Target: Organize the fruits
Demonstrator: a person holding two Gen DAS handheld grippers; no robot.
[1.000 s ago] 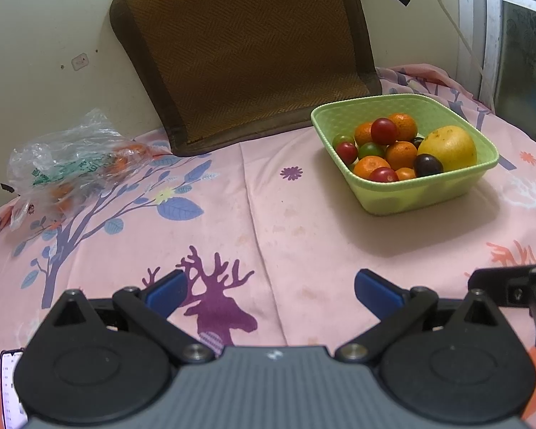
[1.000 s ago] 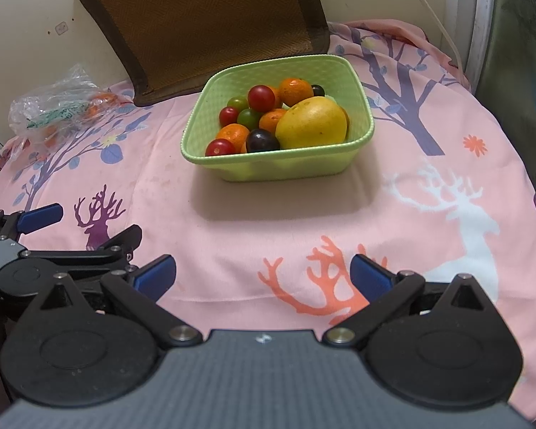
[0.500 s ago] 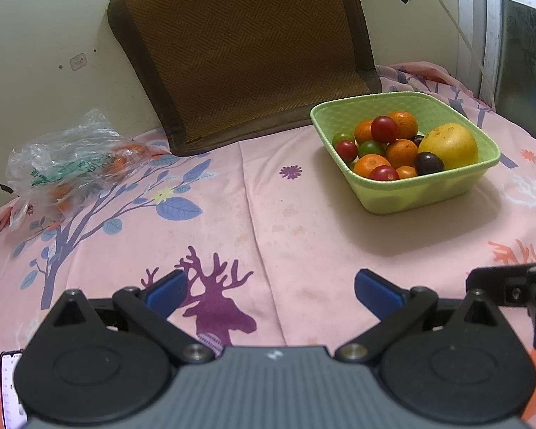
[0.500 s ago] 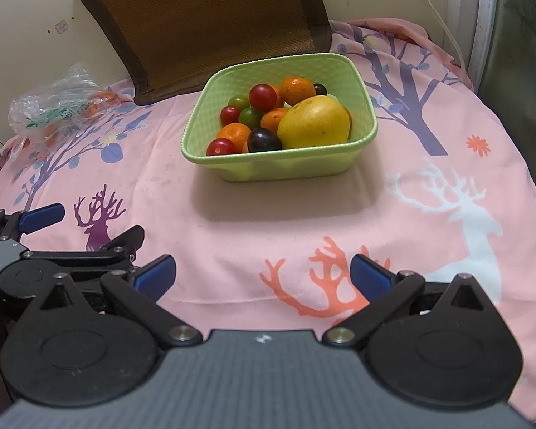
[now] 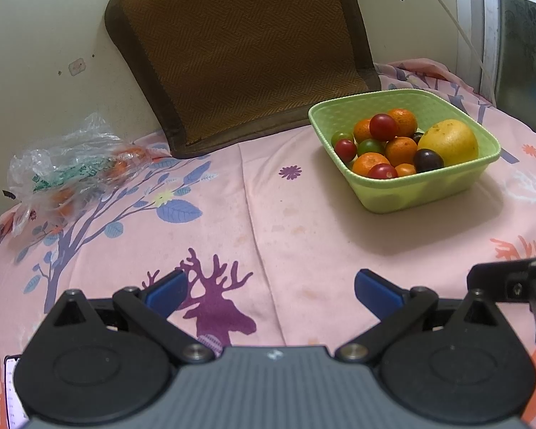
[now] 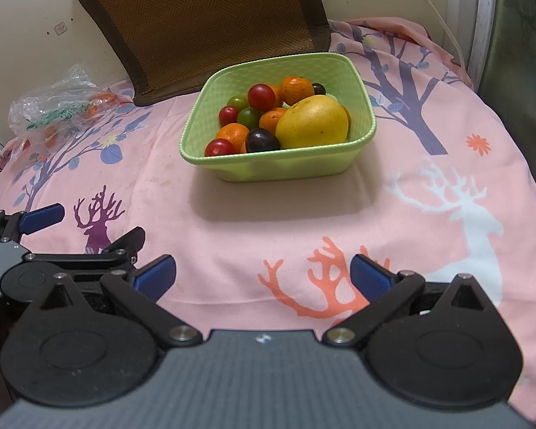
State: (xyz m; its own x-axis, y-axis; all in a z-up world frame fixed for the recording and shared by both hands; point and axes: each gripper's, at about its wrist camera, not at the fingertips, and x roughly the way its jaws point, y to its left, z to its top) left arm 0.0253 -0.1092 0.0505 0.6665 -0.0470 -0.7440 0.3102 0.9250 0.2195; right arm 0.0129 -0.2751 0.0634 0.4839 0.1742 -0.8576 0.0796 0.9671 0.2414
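A light green basket [image 5: 425, 193] [image 6: 286, 169] sits on the pink tablecloth, holding a big yellow fruit [image 5: 448, 142] [image 6: 312, 127], small oranges [image 5: 370, 162] [image 6: 232, 133], red tomatoes [image 5: 383, 127] [image 6: 261, 95], green ones [image 6: 248, 116] and a dark plum [image 5: 428, 159] [image 6: 262, 140]. My left gripper [image 5: 271, 291] is open and empty, low over the cloth, short of the basket and to its left. My right gripper [image 6: 262, 273] is open and empty, in front of the basket. The left gripper also shows in the right wrist view [image 6: 85, 225].
A crumpled clear plastic bag [image 5: 71, 168] [image 6: 58, 109] with orange fruit inside lies at the far left by the wall. A brown woven mat [image 5: 246, 50] [image 6: 203, 21] leans on the wall behind the basket. A window frame [image 6: 482, 18] is at the right.
Both views have shifted slightly: the basket sits a little higher and closer in the right wrist view. Both grippers stay open and empty.
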